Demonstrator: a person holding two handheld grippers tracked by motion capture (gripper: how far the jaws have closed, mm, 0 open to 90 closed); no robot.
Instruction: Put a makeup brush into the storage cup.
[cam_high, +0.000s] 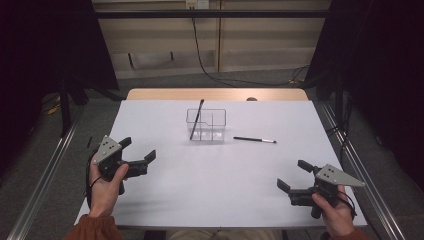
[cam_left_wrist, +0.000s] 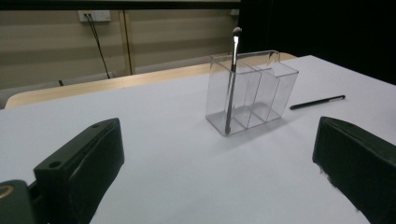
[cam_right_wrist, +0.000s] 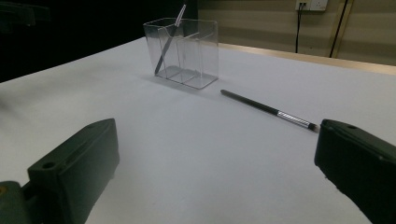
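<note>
Here, the white table (cam_high: 215, 175) lies bare under my two grippers. Ahead and between them stands the clear organizer (cam_high: 206, 125), one brush (cam_high: 196, 119) leaning upright in its left compartment, likely sorted. The loose brush (cam_high: 254, 140) lies flat ahead of my right gripper (cam_high: 292, 176), jaws wide, empty; my left gripper (cam_high: 137, 151) likewise gapes, touching nothing.

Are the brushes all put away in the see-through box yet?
Halfway, it seems. One brush already stands tilted in the left compartment of the clear box. The other brush lies flat on the table to the box's right, apart from it. Nothing is in hand: the left gripper and right gripper are both open and empty, near the table's front. Left to do: probably picking up that lying brush and putting it in.
</note>
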